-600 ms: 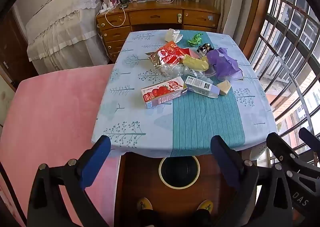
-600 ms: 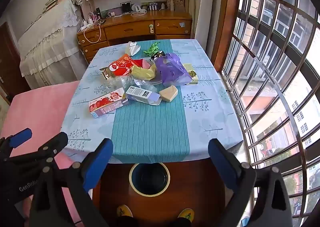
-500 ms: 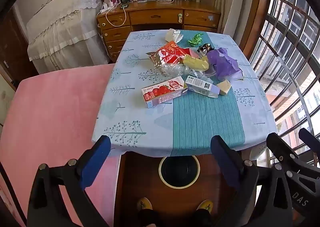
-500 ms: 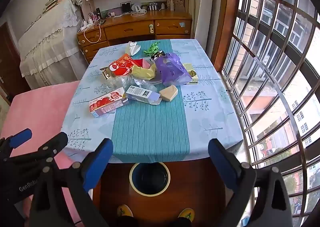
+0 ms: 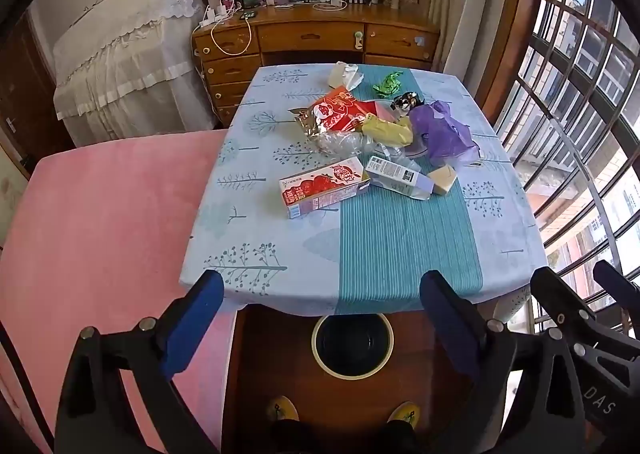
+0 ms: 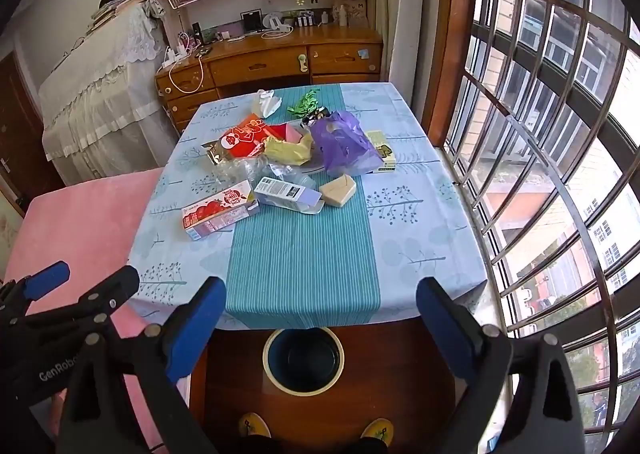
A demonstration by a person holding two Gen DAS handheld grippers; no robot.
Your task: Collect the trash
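Observation:
Trash lies piled on the far half of the cloth-covered table [image 5: 400, 246] [image 6: 304, 262]: a red strawberry carton [image 5: 324, 187] [image 6: 220, 209], a pale lilac box [image 5: 398, 177] [image 6: 288, 192], a tan wedge [image 5: 442, 179] [image 6: 339, 190], a red snack bag [image 5: 336, 110] [image 6: 244, 138], a purple plastic bag [image 5: 444, 132] [image 6: 344, 144], yellow and green wrappers. A round bin [image 5: 352, 342] [image 6: 303, 358] stands on the floor under the table's near edge. My left gripper [image 5: 320, 322] and right gripper [image 6: 320, 324] hang open above the bin, short of the trash, both empty.
A pink bed [image 5: 100, 234] borders the table's left side. A barred window [image 6: 560, 174] runs along the right. Behind the table stands a wooden desk [image 5: 316, 36] with shelves above it. A person's yellow shoes [image 6: 254, 424] show at the bottom.

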